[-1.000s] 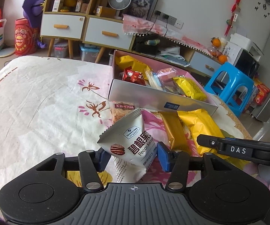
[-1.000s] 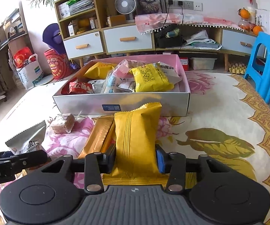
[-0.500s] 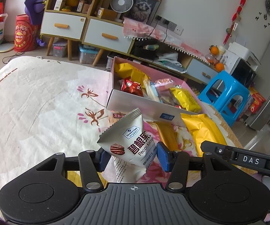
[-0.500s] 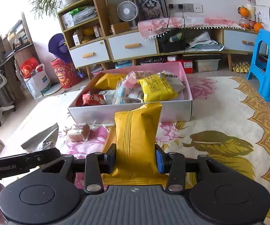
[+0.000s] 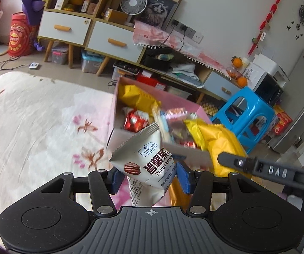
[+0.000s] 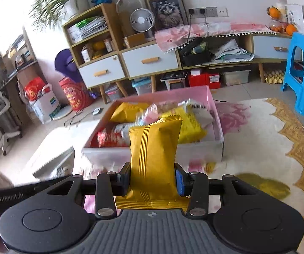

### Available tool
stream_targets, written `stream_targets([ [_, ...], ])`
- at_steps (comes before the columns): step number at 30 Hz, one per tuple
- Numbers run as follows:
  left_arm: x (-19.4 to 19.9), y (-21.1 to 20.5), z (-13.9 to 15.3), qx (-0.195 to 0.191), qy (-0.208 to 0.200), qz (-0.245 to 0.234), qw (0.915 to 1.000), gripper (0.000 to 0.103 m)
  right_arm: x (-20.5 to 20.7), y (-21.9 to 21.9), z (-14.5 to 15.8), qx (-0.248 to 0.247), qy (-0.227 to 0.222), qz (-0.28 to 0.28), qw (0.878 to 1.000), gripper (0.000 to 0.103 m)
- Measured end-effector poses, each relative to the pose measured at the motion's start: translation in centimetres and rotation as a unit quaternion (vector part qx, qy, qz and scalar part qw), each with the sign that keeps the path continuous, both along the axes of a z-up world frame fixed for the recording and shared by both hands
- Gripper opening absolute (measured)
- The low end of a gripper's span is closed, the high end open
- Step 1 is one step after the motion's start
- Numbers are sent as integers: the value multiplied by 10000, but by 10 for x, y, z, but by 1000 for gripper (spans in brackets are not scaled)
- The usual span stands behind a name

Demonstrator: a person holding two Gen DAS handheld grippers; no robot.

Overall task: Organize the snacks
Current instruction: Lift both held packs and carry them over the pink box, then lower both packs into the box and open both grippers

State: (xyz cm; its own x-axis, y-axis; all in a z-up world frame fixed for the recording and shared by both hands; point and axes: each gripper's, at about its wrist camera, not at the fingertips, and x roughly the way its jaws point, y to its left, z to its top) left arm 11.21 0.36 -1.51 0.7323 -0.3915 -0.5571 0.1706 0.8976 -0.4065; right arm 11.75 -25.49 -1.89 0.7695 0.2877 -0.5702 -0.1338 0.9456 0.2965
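Note:
My left gripper (image 5: 148, 178) is shut on a white pecan kernel packet (image 5: 145, 160) and holds it in the air near the front wall of the open pink-lined snack box (image 5: 114, 114). My right gripper (image 6: 152, 178) is shut on a yellow snack bag (image 6: 154, 156), held upright above the box's (image 6: 217, 146) front wall. The box holds several yellow, red and pink packets. The yellow bag (image 5: 219, 139) and the right gripper's arm (image 5: 268, 169) show at the right of the left wrist view. The pecan packet (image 6: 54, 165) shows blurred at the left of the right wrist view.
The box sits on a floral cloth (image 5: 35, 127) with a gold-patterned edge (image 6: 295, 139). A blue plastic stool (image 6: 302, 72) stands to the right. Cabinets with drawers (image 6: 149, 61) and a fan (image 6: 141, 20) line the back wall.
Both grippers have risen with their packets and moved toward the box. The box now lies lower and closer in both views.

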Motion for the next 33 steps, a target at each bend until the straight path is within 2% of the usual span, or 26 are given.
stream_targets([
  [7,47,-7,4,-99,-60,-3,9999,50,55,13,26,44,26,-82,10000,33],
  [14,87,-9,-2,-364,-249,-135,9989,51,105,30,29,14,297,-334,9990,33],
  [19,103,-10,-9,-265,-252,-182,9992,51,131,33,24,179,544,-496,9971,33],
  [23,110,-5,-13,-386,-248,-216,9987,52,143,40,18,79,753,-525,9957,33],
  [27,107,-4,-12,-323,-314,-325,9985,54,147,46,14,-89,902,-571,9943,33],
  [30,102,-3,-10,-275,-371,-416,9981,58,145,48,12,-162,888,-516,9946,35],
  [33,100,3,-8,-328,-483,-457,9972,70,141,47,16,-134,844,-503,9951,42],
])
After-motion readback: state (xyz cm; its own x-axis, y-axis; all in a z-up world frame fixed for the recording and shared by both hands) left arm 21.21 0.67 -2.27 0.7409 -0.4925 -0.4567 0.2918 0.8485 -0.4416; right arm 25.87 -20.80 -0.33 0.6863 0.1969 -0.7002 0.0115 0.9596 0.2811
